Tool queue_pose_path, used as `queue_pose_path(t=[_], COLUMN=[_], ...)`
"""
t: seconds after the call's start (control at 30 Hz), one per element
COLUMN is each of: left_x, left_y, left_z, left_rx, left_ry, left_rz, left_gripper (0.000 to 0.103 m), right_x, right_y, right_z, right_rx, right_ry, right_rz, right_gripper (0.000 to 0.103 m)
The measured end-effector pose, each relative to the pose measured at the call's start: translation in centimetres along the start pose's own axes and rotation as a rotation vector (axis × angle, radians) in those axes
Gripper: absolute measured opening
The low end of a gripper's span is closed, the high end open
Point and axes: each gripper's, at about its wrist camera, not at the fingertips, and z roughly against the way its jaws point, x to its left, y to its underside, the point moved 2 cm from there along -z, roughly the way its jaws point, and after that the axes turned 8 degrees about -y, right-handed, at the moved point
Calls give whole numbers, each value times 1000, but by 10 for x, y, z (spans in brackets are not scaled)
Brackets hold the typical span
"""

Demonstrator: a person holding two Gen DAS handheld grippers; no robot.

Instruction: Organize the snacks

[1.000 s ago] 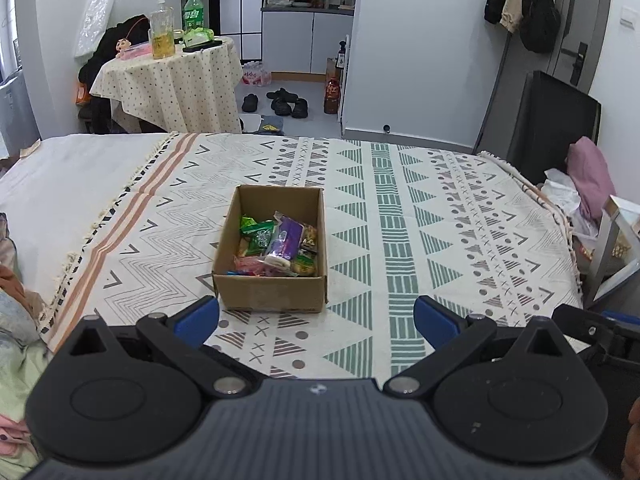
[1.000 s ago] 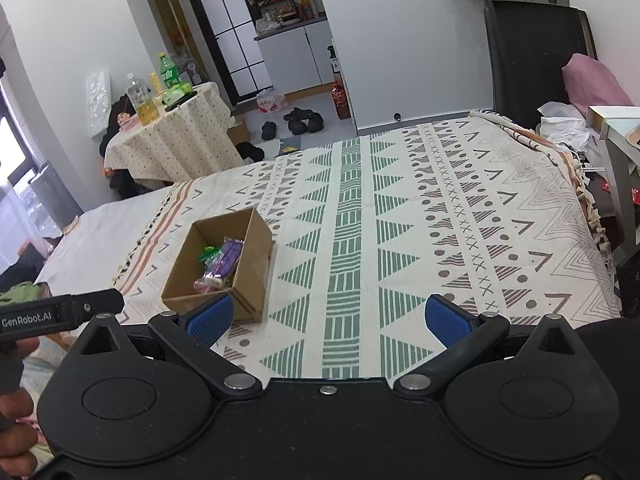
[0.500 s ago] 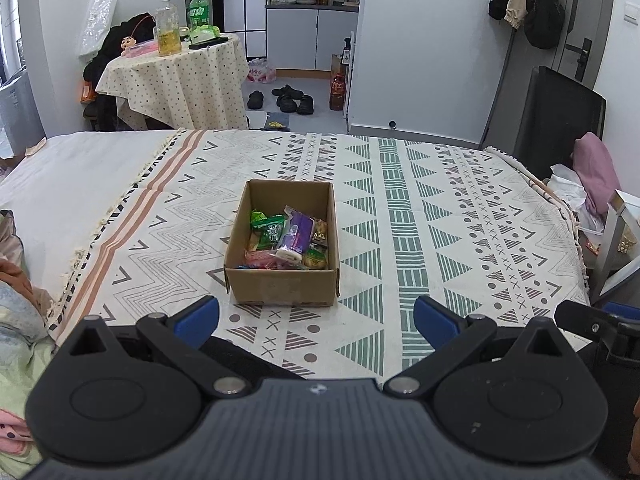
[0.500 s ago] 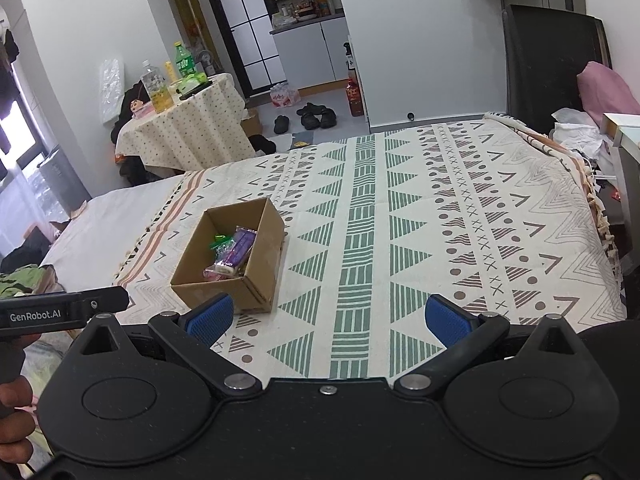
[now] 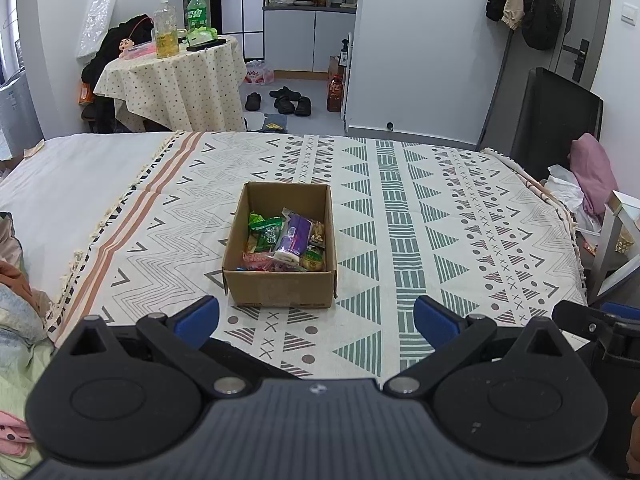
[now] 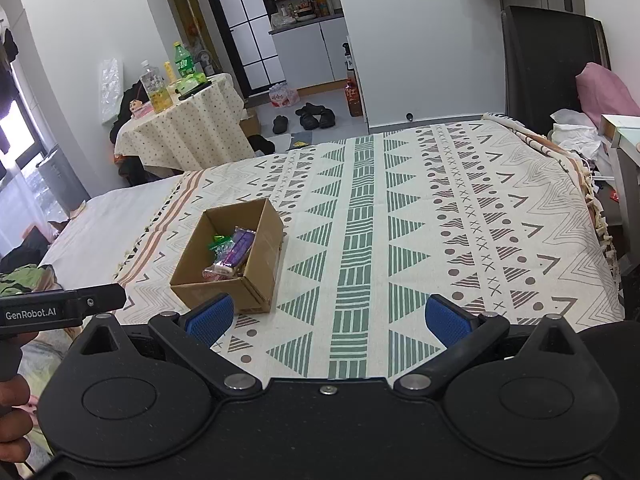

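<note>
A bedroom with white walls fills both views, and most of the frame is a bed under a patterned blanket (image 5: 420,216) of green triangles, grey zigzags and orange stripes. At the centre of the left wrist view an open cardboard box (image 5: 280,290) sits on the blanket, holding a heap of snacks (image 5: 285,242): green packets, a purple wrapper and pink and yellow ones, all inside its walls. In the right wrist view the same box lies left of centre. The left hand-held gripper (image 5: 316,316) is at the lower edge of its frame, its blue-padded fingers spread wide and holding nothing, just short of the box. The right hand-held gripper (image 6: 327,318) is likewise spread and empty, the box beside its left finger. A round worktop (image 5: 176,76) with bottles stands at the upper left.
</note>
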Motion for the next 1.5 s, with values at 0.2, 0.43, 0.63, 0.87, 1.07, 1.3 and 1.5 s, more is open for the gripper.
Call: queue_pose_path(t=[0.2,0.43,0.63,0.87,1.07,1.3,1.5], left_x=[-2,-2,-6,-9,-10,-10,-10], left_y=[-1,-1,-2,-3,-3,-3,-3], left_z=[1,3,2,4,5,5,6], left_rx=[-1,-4,0,-5,-7,-6,-5], left_ry=[3,13,17,23,25,24,24], left_rz=[-4,-9,-16,-23,-23,-22,-21], left_gripper=[103,103,103,103,103,103,103], right_x=[-2,-3,-4,-6,-6,-6,-7], right_y=[-2,-2,-4,-5,-5,-5,-5], right_z=[1,2,4,5,5,5,5], right_rx=[-2,-1,-5,-9,-9,-9,-10], right_ry=[3,7,14,15,15,12,12], right_rz=[-5,-8,-10,-13,-15,-12,-13], right_gripper=[103,103,103,103,103,103,103])
